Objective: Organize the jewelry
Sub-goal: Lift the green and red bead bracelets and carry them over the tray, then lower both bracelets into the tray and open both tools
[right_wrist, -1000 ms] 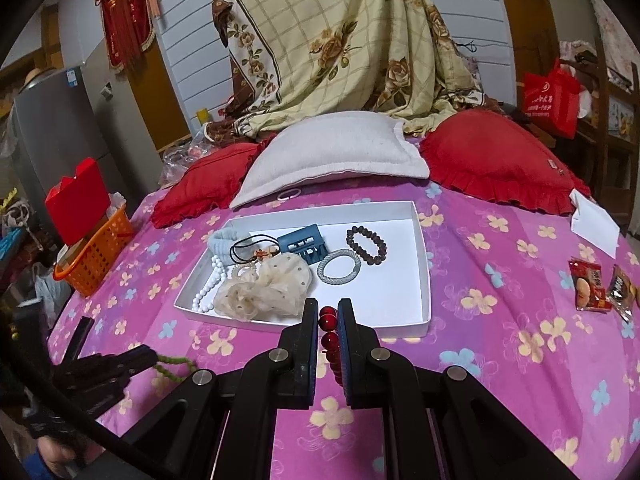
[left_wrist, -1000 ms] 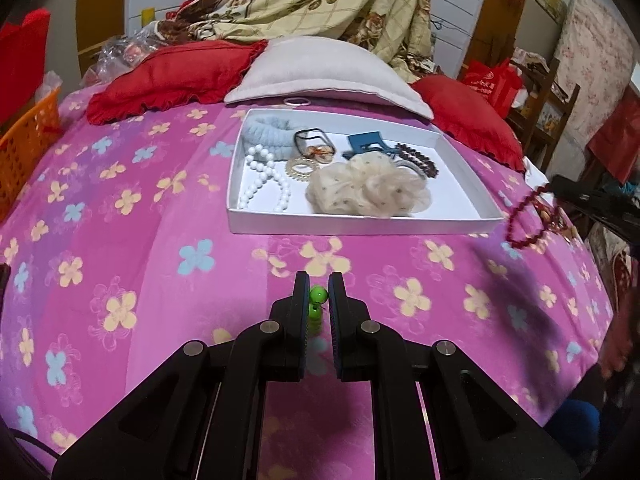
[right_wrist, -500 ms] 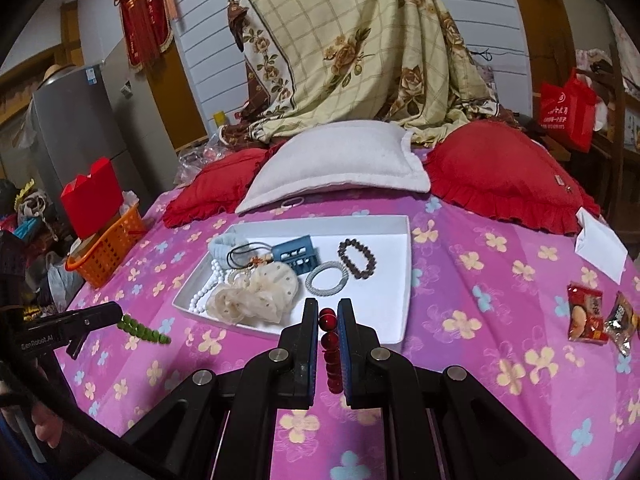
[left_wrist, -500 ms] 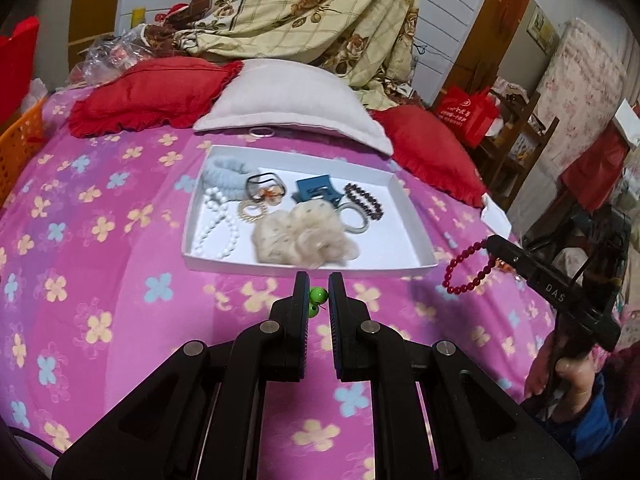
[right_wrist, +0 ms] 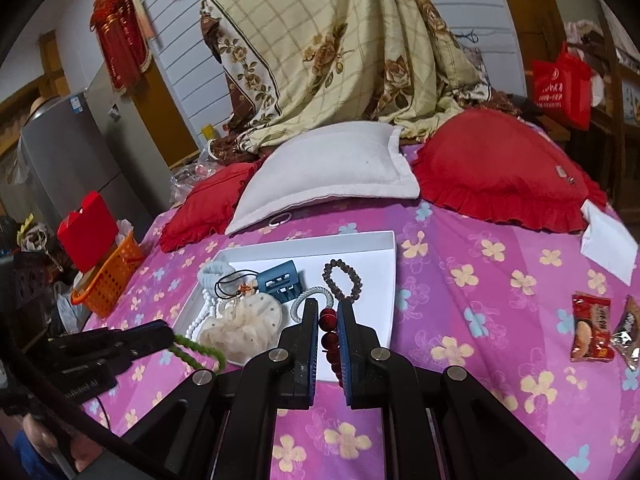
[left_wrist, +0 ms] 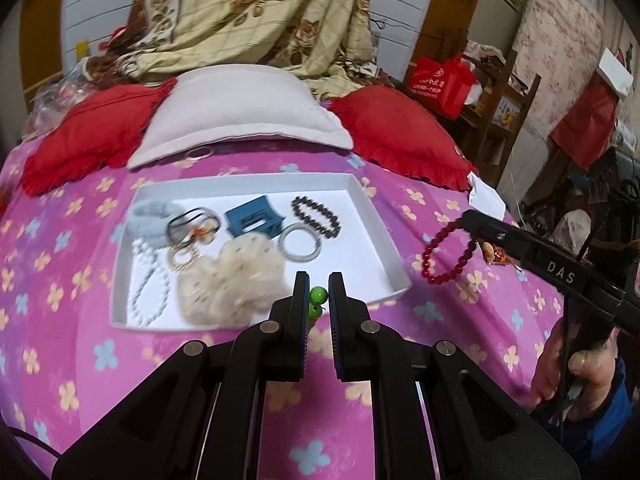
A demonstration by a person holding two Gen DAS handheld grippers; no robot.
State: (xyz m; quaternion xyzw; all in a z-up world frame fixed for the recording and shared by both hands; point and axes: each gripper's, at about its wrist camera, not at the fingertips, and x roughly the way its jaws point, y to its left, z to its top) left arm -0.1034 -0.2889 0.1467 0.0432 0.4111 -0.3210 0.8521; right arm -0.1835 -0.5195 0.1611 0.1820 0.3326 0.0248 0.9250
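Note:
A white tray [left_wrist: 380, 232] lies on the pink flowered bedspread and holds a pearl necklace [left_wrist: 146, 280], a cream scrunchie [left_wrist: 232, 276], a blue hair claw [left_wrist: 252, 218], a dark bead bracelet [left_wrist: 316, 216] and a silver bangle [left_wrist: 300, 242]. My left gripper [left_wrist: 319, 280] is shut on a green bead bracelet [left_wrist: 318, 298], held above the tray's near edge; it also shows in the right wrist view [right_wrist: 196, 350]. My right gripper [right_wrist: 329, 308] is shut on a red bead bracelet [right_wrist: 330, 334], which hangs right of the tray in the left wrist view [left_wrist: 444, 256].
A white pillow [left_wrist: 240, 108] and two red cushions [left_wrist: 396, 128] lie behind the tray. An orange basket [right_wrist: 108, 276] stands at the bed's left edge. Snack packets [right_wrist: 592, 328] and a white paper [right_wrist: 608, 240] lie on the right.
Both grippers have risen and drawn back from the tray with their bracelets. The left view has swung right, so the tray sits more central and the right gripper looms larger.

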